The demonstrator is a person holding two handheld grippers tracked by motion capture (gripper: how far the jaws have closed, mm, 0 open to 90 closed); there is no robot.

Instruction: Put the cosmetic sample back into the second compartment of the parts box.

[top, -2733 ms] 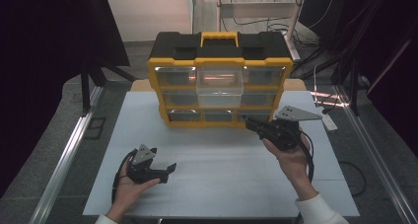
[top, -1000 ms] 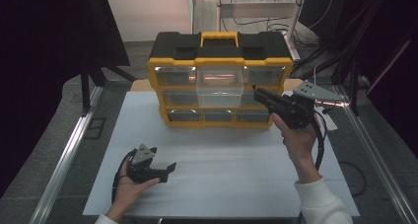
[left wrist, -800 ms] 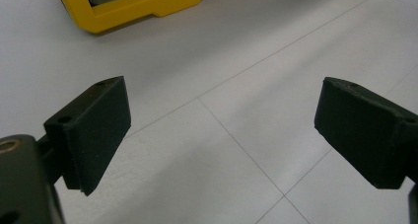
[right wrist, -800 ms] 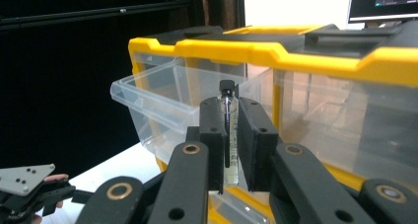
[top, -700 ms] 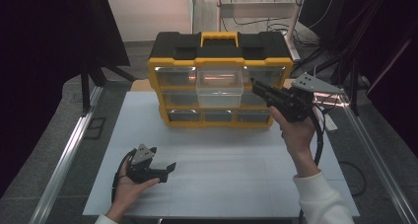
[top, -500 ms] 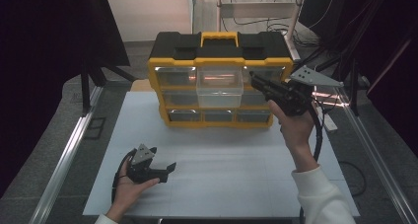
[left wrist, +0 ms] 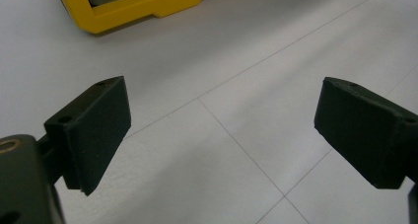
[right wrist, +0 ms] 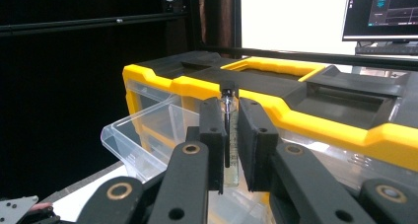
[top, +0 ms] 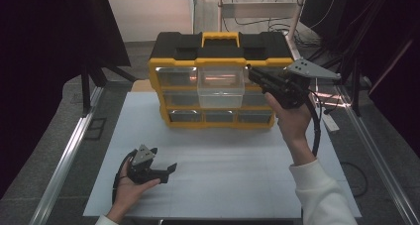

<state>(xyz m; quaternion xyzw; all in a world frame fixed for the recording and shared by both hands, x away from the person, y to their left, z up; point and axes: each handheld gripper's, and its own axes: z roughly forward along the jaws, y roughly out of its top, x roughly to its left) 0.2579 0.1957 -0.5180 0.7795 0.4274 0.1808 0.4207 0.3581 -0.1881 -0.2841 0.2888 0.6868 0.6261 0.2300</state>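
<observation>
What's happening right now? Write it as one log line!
right claw: shut on thin clear tube, raised beside open clear drawer | left claw: open, low over white table | organizer: upright

Dim dark surroundings; overhead light on white table (top: 218, 185); glare on organizer (top: 218, 79) drawers.

Yellow-black drawer organizer (top: 218, 81) on white table (top: 237, 175)

Lower end of the thin clear vial (right wrist: 229, 135) hidden between the right gripper's (right wrist: 229, 145) fingers (right wrist: 213, 140)
</observation>
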